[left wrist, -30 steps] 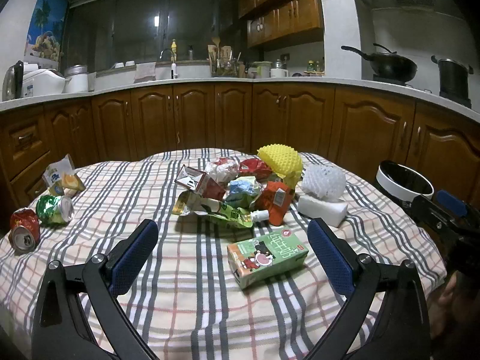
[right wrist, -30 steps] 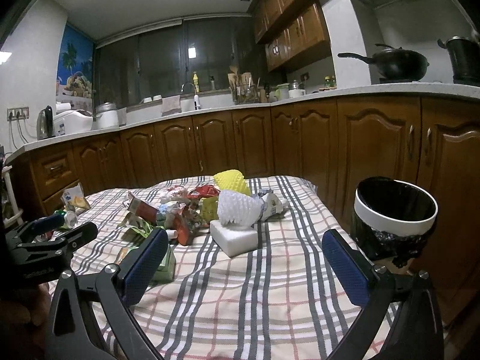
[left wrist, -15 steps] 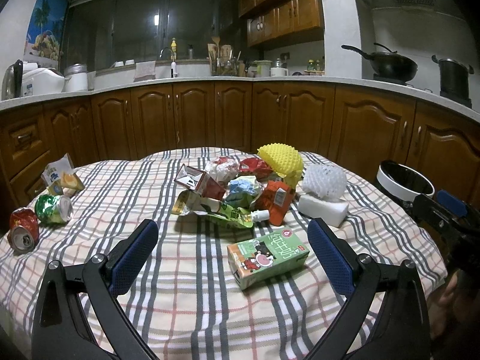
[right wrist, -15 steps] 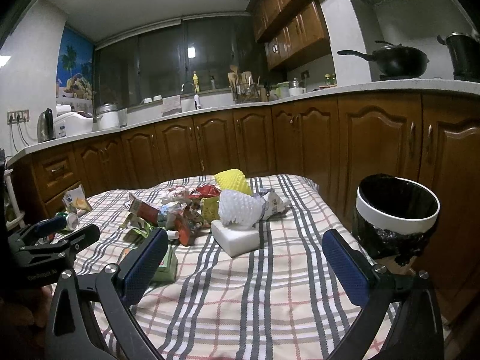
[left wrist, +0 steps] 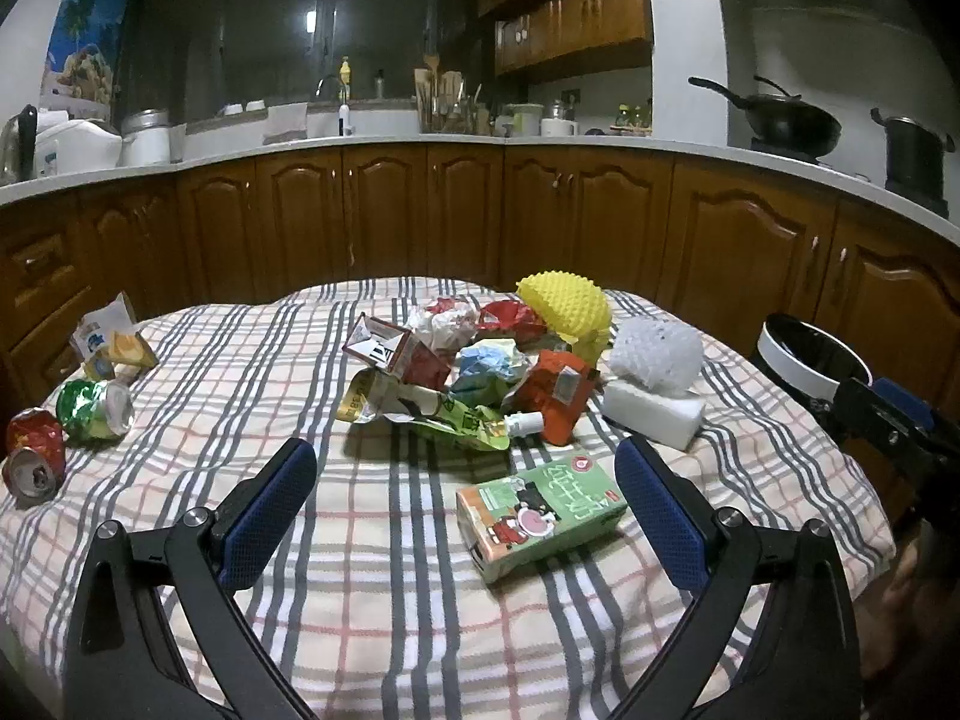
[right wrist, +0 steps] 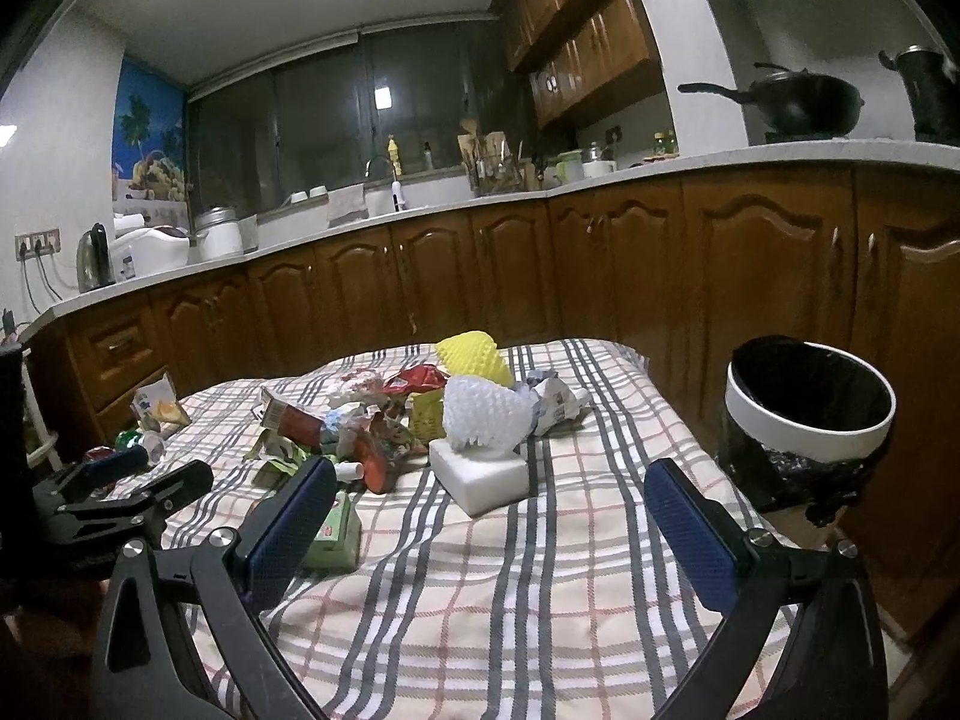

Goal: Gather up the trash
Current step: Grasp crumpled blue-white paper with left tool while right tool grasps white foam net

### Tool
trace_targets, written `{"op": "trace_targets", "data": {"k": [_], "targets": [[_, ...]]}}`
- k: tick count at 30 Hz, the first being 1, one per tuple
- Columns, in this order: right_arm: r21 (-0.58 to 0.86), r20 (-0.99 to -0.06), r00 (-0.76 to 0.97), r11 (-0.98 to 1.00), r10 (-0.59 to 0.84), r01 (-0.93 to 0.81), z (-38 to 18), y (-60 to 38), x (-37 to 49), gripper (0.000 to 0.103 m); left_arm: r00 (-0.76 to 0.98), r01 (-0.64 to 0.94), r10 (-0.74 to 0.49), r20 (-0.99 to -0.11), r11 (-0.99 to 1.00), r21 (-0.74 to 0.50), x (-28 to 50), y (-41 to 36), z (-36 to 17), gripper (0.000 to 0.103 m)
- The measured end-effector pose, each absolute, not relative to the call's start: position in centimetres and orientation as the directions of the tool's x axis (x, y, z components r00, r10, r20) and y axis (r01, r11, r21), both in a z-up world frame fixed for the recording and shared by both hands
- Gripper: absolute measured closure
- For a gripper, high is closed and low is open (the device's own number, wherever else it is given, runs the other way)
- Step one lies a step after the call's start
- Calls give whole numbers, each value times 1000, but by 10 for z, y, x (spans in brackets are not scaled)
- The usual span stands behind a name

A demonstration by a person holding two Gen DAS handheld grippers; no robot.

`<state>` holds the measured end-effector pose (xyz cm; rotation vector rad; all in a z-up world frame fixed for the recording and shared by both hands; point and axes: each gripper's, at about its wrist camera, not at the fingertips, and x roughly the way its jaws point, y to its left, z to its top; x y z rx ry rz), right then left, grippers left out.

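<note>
A pile of trash [left wrist: 474, 366] lies mid-table on the plaid cloth: cartons, crumpled wrappers, a yellow foam net [left wrist: 567, 306], a white foam net [left wrist: 657, 354] on a white block [left wrist: 651, 411]. A green juice carton [left wrist: 540, 510] lies nearest, between my left gripper's fingers but beyond the tips. My left gripper [left wrist: 465, 498] is open and empty. My right gripper [right wrist: 495, 510] is open and empty, before the white block [right wrist: 486, 477]. A black-lined white bin [right wrist: 807, 408] stands right of the table; it also shows in the left wrist view [left wrist: 810, 360].
Crushed cans, green [left wrist: 96, 408] and red [left wrist: 33, 456], and a small torn carton [left wrist: 111, 339] lie at the table's left edge. Wooden cabinets [left wrist: 456, 210] and a counter curve behind the table. The table edge drops off to the right by the bin.
Both grippers have shifted very slightly; the right wrist view has edged a little toward the table. Nothing on the table has moved.
</note>
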<state>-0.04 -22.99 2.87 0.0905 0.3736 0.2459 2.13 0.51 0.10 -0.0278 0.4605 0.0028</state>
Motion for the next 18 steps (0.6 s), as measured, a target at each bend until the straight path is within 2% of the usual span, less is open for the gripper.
{"op": "trace_targets", "data": {"k": [8, 11, 15, 18], "targets": [[229, -389, 860, 939, 330, -256, 31, -238, 29, 0, 864, 29, -43, -501, 999, -35, 53, 8, 6, 2], [283, -407, 837, 922, 365, -264, 32, -242, 45, 2, 845, 57, -76, -530, 997, -51, 71, 6, 9, 6], [330, -430, 809, 904, 400, -272, 32, -246, 66, 7, 813, 99, -121, -570, 993, -69, 96, 1, 12, 9], [356, -466, 778, 894, 422, -272, 30, -248, 89, 16, 796, 115, -121, -593, 992, -47, 114, -5, 13, 13]]}}
